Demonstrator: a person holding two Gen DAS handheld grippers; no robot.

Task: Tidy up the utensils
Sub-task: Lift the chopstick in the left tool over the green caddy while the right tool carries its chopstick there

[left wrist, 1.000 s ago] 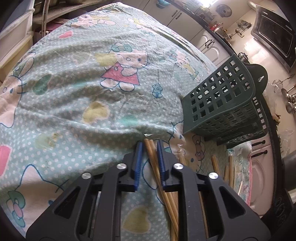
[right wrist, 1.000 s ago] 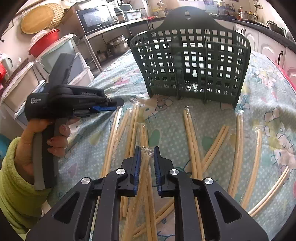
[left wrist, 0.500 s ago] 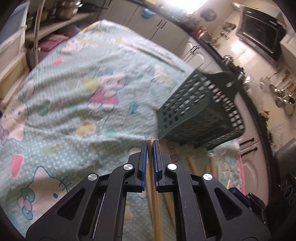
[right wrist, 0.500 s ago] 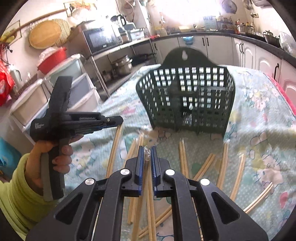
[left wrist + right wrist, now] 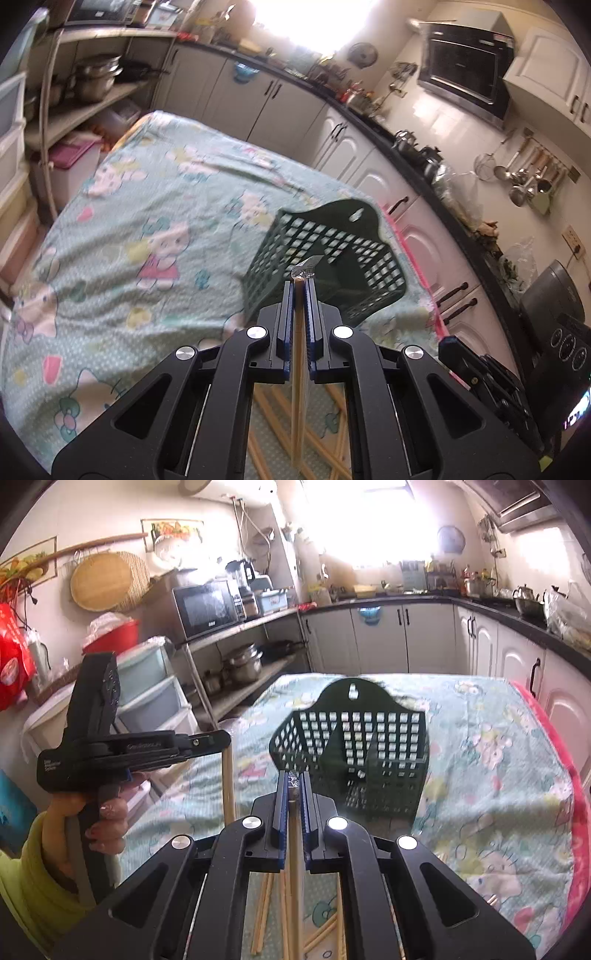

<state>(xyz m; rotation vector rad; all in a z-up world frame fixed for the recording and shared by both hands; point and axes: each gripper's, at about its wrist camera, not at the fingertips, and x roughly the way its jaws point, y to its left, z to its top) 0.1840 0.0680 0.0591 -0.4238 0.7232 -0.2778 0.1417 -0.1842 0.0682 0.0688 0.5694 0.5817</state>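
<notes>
Two black two-finger grippers are seen: the left gripper [image 5: 299,291] and the right gripper [image 5: 294,781]. One wrapped pair of pale wooden chopsticks [image 5: 297,369] is clamped in the left one, and one more wrapped pair [image 5: 294,867] in the right. One dark green plastic lattice basket [image 5: 354,757] is counted on the one cartoon-printed, cloth-covered surface [image 5: 480,775]. Several further loose chopstick pairs [image 5: 264,915] are visible beneath the grippers; their exact number cannot be counted.
</notes>
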